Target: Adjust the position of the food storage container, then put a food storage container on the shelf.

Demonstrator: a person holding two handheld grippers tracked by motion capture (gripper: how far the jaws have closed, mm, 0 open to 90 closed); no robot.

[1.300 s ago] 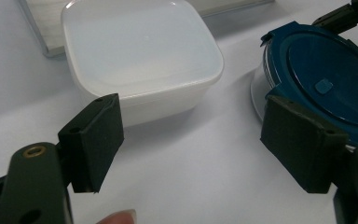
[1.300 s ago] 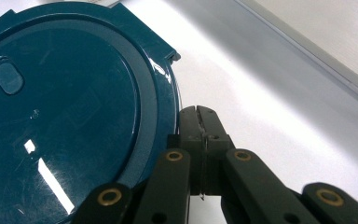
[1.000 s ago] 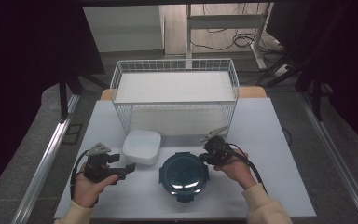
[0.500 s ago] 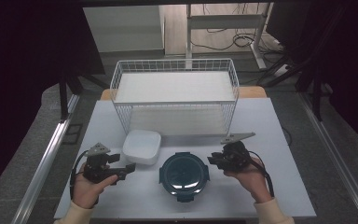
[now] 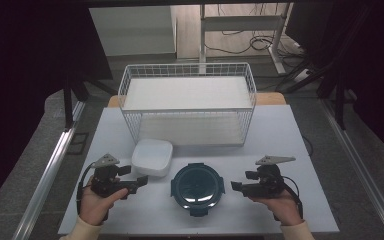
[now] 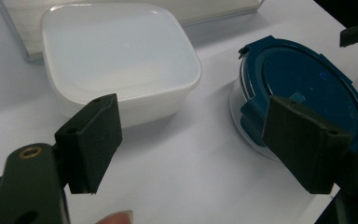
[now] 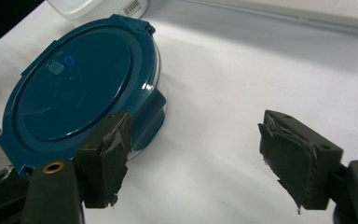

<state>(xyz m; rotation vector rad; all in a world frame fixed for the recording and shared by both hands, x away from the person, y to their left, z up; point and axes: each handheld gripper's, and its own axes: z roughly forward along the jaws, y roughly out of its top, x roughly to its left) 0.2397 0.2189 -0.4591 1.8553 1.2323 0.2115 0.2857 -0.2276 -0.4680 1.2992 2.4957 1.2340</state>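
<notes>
Left to right across the white table (image 5: 300, 145): the left gripper (image 5: 141, 181) rests low at the table's near left, jaws spread wide with nothing between them, pointing toward the white square container (image 5: 152, 156) just beyond it. At centre sits the round container with the blue lid (image 5: 197, 186) (lid on, latch tabs around its rim), just beside the white one. The right gripper (image 5: 235, 186) stands near it but apart; its jaws have just been opening and hold nothing. Behind stands a wire basket (image 5: 187, 104).
</notes>
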